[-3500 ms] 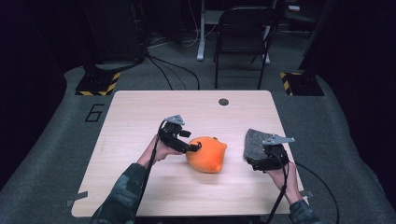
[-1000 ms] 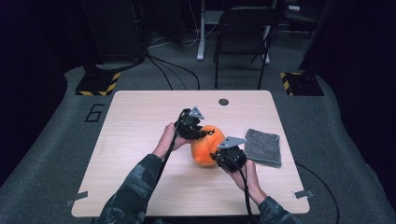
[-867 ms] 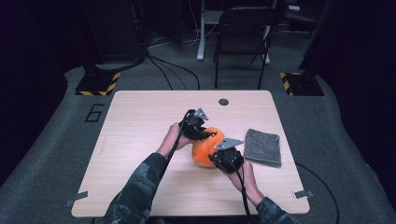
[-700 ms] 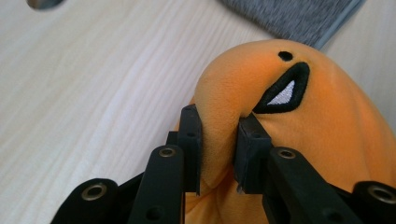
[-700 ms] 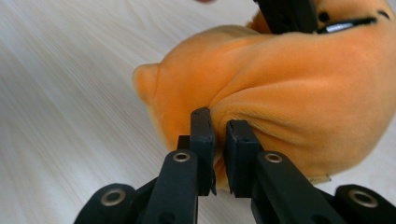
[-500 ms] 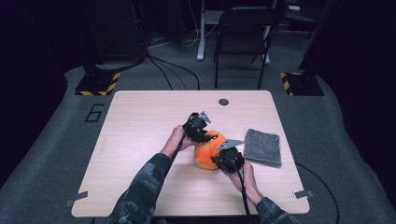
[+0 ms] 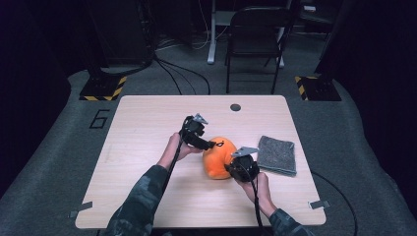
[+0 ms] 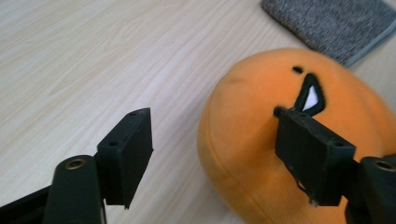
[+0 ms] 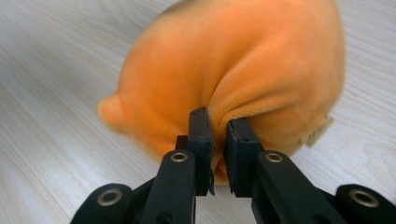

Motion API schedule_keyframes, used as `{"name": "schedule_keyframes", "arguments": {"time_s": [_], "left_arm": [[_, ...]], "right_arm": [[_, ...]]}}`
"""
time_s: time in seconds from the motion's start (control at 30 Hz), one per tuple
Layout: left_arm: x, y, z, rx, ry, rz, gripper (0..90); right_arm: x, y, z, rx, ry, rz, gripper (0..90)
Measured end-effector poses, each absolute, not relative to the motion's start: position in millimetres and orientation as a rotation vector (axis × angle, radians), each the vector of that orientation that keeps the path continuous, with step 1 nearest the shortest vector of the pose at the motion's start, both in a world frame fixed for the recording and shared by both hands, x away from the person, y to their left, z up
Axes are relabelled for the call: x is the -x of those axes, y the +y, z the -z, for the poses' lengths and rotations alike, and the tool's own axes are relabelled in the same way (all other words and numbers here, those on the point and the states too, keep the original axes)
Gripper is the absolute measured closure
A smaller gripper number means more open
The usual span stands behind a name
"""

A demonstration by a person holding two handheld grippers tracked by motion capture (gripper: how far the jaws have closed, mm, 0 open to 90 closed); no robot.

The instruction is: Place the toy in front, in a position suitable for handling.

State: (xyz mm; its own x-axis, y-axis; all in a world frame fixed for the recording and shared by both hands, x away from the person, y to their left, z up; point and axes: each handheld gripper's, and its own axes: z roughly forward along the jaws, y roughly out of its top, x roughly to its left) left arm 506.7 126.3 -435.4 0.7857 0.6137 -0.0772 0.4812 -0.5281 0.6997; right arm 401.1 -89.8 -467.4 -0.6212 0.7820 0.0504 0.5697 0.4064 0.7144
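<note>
Grip secured: your right gripper (image 9: 218,123) has just pinched the orange plush toy (image 7: 219,157) (fabric bunched between them), while your left gripper (image 8: 219,144) hovers wide open, ready to assist.

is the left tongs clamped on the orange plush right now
No, the left tongs stand wide open, one jaw over bare table, the other against the orange plush.
</note>
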Motion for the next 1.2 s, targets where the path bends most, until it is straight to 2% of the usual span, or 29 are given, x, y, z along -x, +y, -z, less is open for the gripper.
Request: {"name": "schedule_keyframes", "arguments": {"time_s": [0.23,0.37,0.47,0.6,0.73,0.77,0.8,0.83,0.87,0.93,1.0,1.03,1.07,1.2], "left_arm": [[-470.4,137.1,438.4,-2.139,0.822,-0.261,26.1],[-445.8,137.9,444.0,-2.086,0.832,-0.227,26.1],[-428.4,129.9,452.3,-2.103,0.824,-0.224,21.9],[-420.8,118.5,471.2,-2.174,0.833,-0.266,23.5],[-423.1,118.8,475.0,-2.165,0.828,-0.260,27.6],[-423.3,118.7,474.7,-2.166,0.828,-0.258,28.6],[-424.6,119.1,474.2,-2.177,0.823,-0.257,28.9],[-425.0,119.4,474.0,-2.181,0.827,-0.256,29.0],[-425.0,119.4,474.0,-2.181,0.827,-0.256,29.3],[-425.4,119.7,474.0,-2.183,0.821,-0.253,29.4],[-425.6,119.9,473.8,-2.188,0.816,-0.256,29.4],[-425.4,119.6,473.6,-2.190,0.814,-0.251,29.4],[-425.4,119.6,473.6,-2.190,0.814,-0.251,29.4],[-426.9,119.5,472.7,-2.200,0.800,-0.256,29.3]], "right_arm": [[-401.3,-91.3,466.7,-1.184,2.372,-1.030,80.3],[-400.8,-90.0,466.8,-1.204,2.359,-1.032,79.8],[-401.3,-90.1,466.8,-1.200,2.363,-1.030,79.0],[-401.8,-90.4,467.1,-1.190,2.365,-1.029,77.4],[-403.1,-92.3,466.3,-1.202,2.371,-1.032,67.7],[-403.7,-93.8,465.1,-1.210,2.368,-1.036,62.7],[-405.5,-96.9,459.9,-1.217,2.368,-1.045,51.3],[-406.6,-99.6,456.8,-1.206,2.373,-1.050,44.7],[-406.6,-99.6,456.8,-1.206,2.373,-1.050,44.7],[-410.2,-108.1,445.3,-1.195,2.345,-1.073,36.9],[-412.7,-111.0,441.4,-1.199,2.341,-1.082,35.6],[-420.1,-115.1,434.8,-1.186,2.330,-1.085,30.7],[-420.1,-115.1,434.8,-1.186,2.330,-1.085,30.7],[-448.8,-114.8,423.1,-1.144,2.371,-1.067,20.9]]}}
